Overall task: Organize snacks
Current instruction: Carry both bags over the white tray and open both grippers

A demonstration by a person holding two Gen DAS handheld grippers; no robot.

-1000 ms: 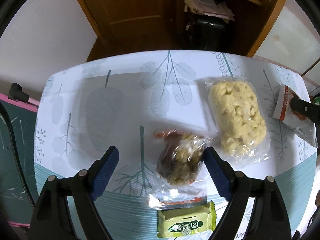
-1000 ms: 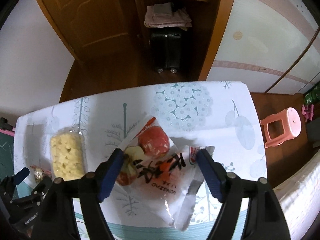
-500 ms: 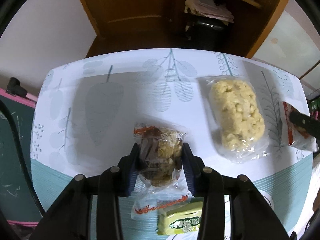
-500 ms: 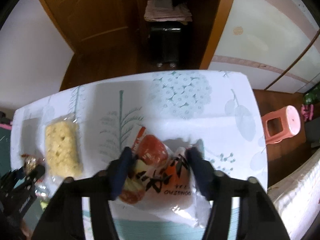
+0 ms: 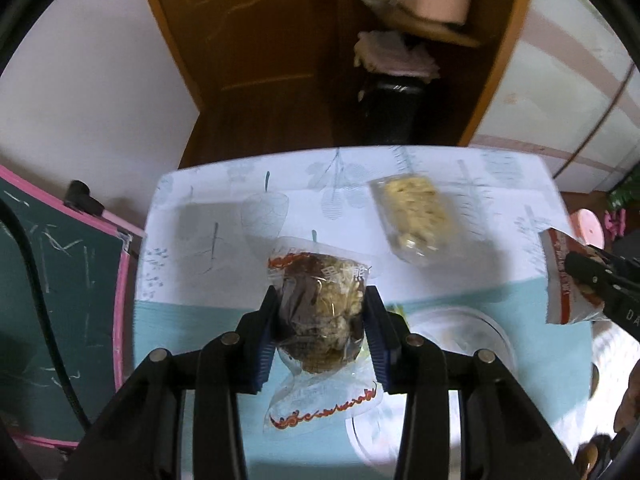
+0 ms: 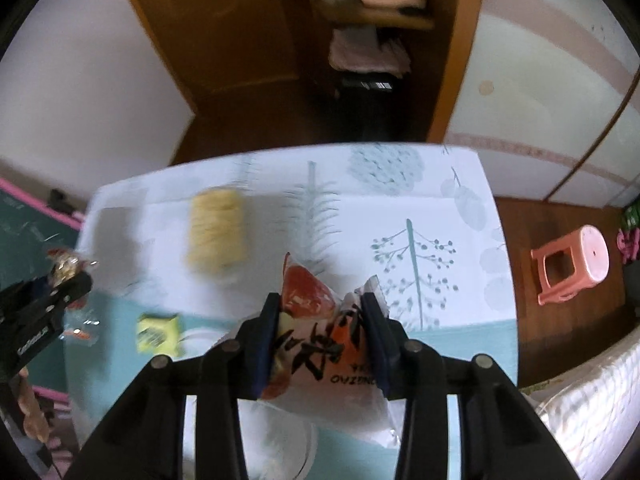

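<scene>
left gripper [image 5: 322, 316] clamping a clear packet of dark and pale snack [image 5: 320, 312] between its blue pads, squeezing it at the middle; packet's red-printed upper edge sticking out toward 12 o'clock past the fingertips, its crinkled clear tail hanging toward 6 o'clock between the black arms; packet hanging clear above the leaf-print tablecloth [image 5: 200, 248].

right gripper [image 6: 322, 320] closing its jaws on a white and red snack bag [image 6: 320, 344], pads pressing into both sides and puckering the film; bag's red corner poking out at 12 o'clock beyond the tips, its printed white end trailing toward 6 o'clock.

lying flat on the cloth, a clear bag of pale yellow puffs [image 5: 416, 212], at 1 o'clock from the left gripper and well apart from it; in the right wrist view, showing the same bag [image 6: 218, 232] blurred, at 10 o'clock from the right gripper.

resting near the table's near edge, a small yellow-green packet [image 6: 156, 332], at 9 o'clock from the right gripper; standing on the wooden floor at 3 o'clock, a pink stool [image 6: 572, 264], beside the table.
</scene>
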